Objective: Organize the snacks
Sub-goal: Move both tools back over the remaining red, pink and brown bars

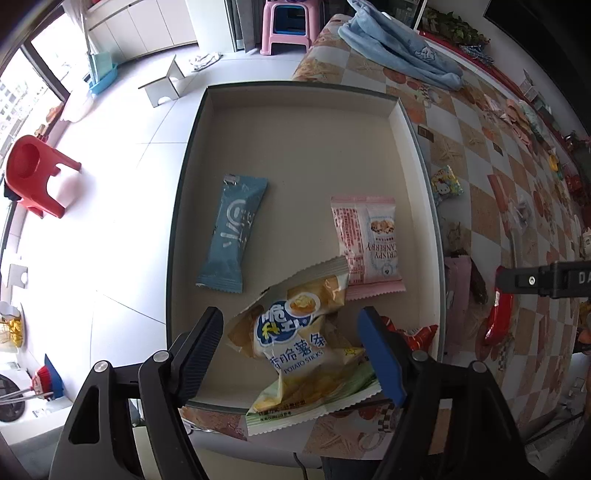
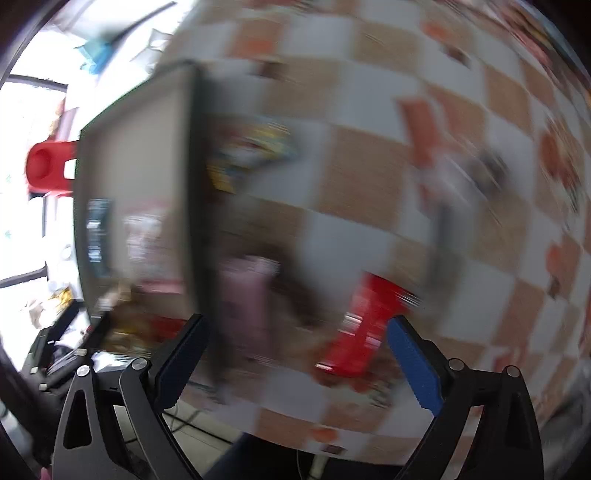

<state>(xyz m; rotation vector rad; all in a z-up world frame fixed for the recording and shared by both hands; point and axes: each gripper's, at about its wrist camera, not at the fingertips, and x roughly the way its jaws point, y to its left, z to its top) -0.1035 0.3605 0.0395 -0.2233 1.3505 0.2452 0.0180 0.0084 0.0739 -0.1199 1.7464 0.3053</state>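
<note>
In the left wrist view a shallow cardboard tray (image 1: 295, 110) sits on the checked tablecloth. It holds a blue snack pack (image 1: 232, 236), a pink cranberry pack (image 1: 367, 243) and a yellow potato sticks bag (image 1: 299, 347) lying across the near rim. My left gripper (image 1: 291, 350) is open, its fingers on either side of the potato sticks bag and apart from it. The right wrist view is motion-blurred. My right gripper (image 2: 295, 365) is open and empty above the cloth, near a red pack (image 2: 365, 325) and a pink pack (image 2: 247, 310) right of the tray (image 2: 140, 147).
Loose snacks lie on the cloth right of the tray: a Hello Kitty pack (image 1: 447, 184), a pink pack (image 1: 458, 295), a red pack (image 1: 498, 317). A blue blanket (image 1: 402, 44) lies at the far end. Red stool (image 1: 33, 177) and pink stool (image 1: 286, 26) stand on the floor.
</note>
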